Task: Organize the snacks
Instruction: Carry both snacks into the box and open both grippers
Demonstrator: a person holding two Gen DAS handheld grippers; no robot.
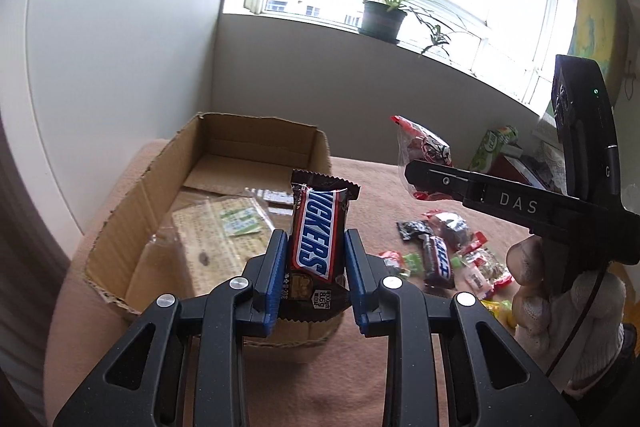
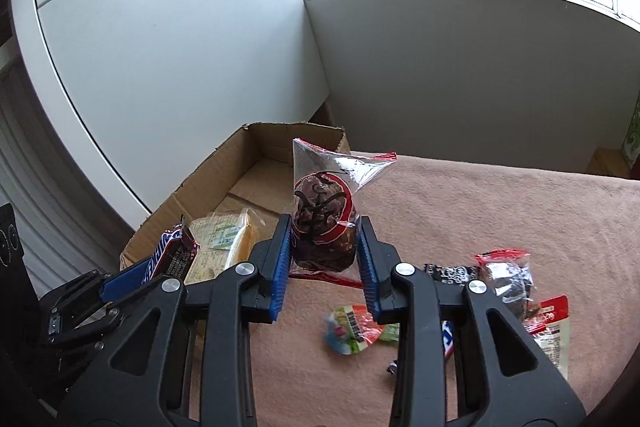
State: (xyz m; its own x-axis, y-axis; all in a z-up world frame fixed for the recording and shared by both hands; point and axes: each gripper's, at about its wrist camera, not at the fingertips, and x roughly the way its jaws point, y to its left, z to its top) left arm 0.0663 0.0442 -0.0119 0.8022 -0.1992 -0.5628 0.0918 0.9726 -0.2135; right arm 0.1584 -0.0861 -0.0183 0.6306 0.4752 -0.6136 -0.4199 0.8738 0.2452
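My left gripper (image 1: pixel 314 247) is shut on an upright Snickers bar (image 1: pixel 318 227), held above the near right corner of an open cardboard box (image 1: pixel 132 211). A clear pack of pale crackers (image 1: pixel 224 227) lies on the box floor. In the right wrist view my right gripper (image 2: pixel 324 247) is shut on a clear bag with a red-ringed dark cake (image 2: pixel 324 223), just right of the box (image 2: pixel 224 167). That bag (image 1: pixel 420 147) also shows in the left wrist view, in the right gripper (image 1: pixel 416 179). The Snickers bar (image 2: pixel 168 255) appears at lower left of the right wrist view.
Several loose snacks (image 1: pixel 444 251) lie scattered on the pink cloth (image 2: pixel 500 207) to the right of the box. A white cabinet (image 2: pixel 180 67) rises behind the box. Potted plants (image 1: pixel 384 15) stand on the window sill. A gloved hand (image 1: pixel 560 299) holds the right gripper.
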